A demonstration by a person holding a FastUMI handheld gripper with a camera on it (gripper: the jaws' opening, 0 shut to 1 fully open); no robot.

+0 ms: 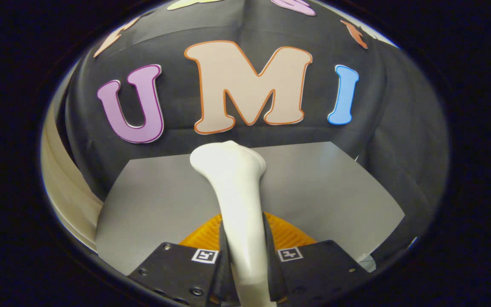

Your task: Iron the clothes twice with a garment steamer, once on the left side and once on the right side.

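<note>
A white garment steamer stands up between my fingers, its narrow handle clamped by both of them and its wider head reaching out ahead above the table. My gripper is shut on that handle. Under the fingers lies an orange ribbed mat, partly hidden by the steamer and the gripper. I cannot make out any garment.
A grey table top spreads ahead of the fingers up to the black cloth wall. A cream curved edge runs along the left beyond the table.
</note>
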